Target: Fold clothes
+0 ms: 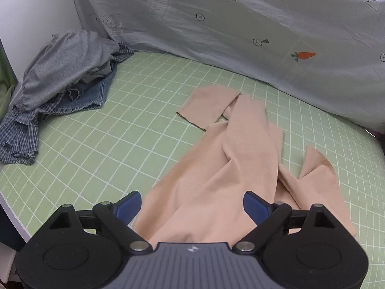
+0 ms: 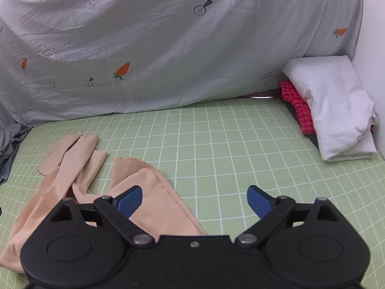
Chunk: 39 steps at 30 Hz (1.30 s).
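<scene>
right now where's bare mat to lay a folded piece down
Widest free patch: green grid mat between the peach garment and the white folded stack. A smaller patch lies between the garment and the unfolded pile. The far left and right ends are crowded.

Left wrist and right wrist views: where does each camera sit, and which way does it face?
Left wrist: on the left tongs, looking forward over the peach garment toward the unfolded pile; open blue fingers show.
Right wrist: on the right tongs, facing the green mat and the folded stack; open tongs only.
Shared: the peach garment, mat and carrot-print sheet.
</scene>
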Motion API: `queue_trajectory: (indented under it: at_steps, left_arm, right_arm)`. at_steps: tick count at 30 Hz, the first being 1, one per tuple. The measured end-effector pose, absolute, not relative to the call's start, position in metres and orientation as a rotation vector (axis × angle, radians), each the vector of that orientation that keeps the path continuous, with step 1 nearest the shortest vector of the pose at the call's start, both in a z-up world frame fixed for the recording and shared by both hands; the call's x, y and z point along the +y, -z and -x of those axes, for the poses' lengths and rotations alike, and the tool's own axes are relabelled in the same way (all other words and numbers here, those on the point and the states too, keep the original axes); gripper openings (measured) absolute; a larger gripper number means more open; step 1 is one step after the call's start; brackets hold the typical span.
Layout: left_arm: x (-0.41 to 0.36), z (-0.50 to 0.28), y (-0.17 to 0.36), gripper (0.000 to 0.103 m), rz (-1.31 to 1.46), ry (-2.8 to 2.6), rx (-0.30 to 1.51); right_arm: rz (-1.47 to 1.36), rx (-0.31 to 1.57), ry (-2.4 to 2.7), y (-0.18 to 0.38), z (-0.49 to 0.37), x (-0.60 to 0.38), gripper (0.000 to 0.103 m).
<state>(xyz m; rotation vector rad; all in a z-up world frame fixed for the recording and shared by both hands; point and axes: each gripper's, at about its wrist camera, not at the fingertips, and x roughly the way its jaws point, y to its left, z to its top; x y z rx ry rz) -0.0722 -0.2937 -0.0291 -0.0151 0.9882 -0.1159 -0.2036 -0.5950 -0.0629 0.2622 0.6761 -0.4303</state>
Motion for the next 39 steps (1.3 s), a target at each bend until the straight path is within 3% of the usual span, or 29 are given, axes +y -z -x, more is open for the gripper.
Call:
queue_trajectory:
  at_steps: [13, 16, 19, 21, 22, 24, 25, 27, 35, 39]
  left_arm:
    - [-0.374, -0.013, 0.100, 0.091, -0.137, 0.310, 1.172]
    - [-0.376, -0.018, 0.110, 0.080, -0.147, 0.305, 1.187]
    - [-0.374, -0.021, 0.117, 0.063, -0.144, 0.296, 1.203]
    - [-0.372, -0.023, 0.119, 0.039, -0.140, 0.290, 1.215]
    - [-0.372, -0.024, 0.118, 0.034, -0.142, 0.292, 1.217]
    - [-0.373, -0.025, 0.118, 0.016, -0.144, 0.296, 1.220]
    - [-0.373, -0.025, 0.117, 0.013, -0.145, 0.298, 1.222]
    - [-0.375, -0.025, 0.113, 0.009, -0.153, 0.299, 1.207]
    - [-0.390, -0.011, 0.070, 0.007, -0.245, 0.293, 0.997]
    - [-0.386, -0.002, 0.064, 0.007, -0.218, 0.299, 0.999]
  right_arm:
    - [-0.163, 0.878, 0.241, 0.137, 0.051, -0.599, 0.094]
    - [-0.131, 0.905, 0.196, 0.150, 0.031, -0.594, 0.093]
    - [-0.112, 0.926, 0.140, 0.158, 0.018, -0.589, 0.082]
    - [-0.118, 0.940, 0.089, 0.162, 0.014, -0.586, 0.065]
    - [-0.120, 0.947, 0.065, 0.164, 0.013, -0.584, 0.046]
    - [-0.111, 0.930, 0.077, 0.162, 0.020, -0.587, 0.024]
    - [-0.107, 0.922, 0.083, 0.161, 0.024, -0.588, 0.010]
    - [-0.098, 0.906, 0.095, 0.159, 0.031, -0.590, 0.008]
    - [-0.153, 0.879, 0.403, 0.142, 0.092, -0.636, 0.007]
    - [-0.162, 0.869, 0.475, 0.137, 0.114, -0.644, 0.007]
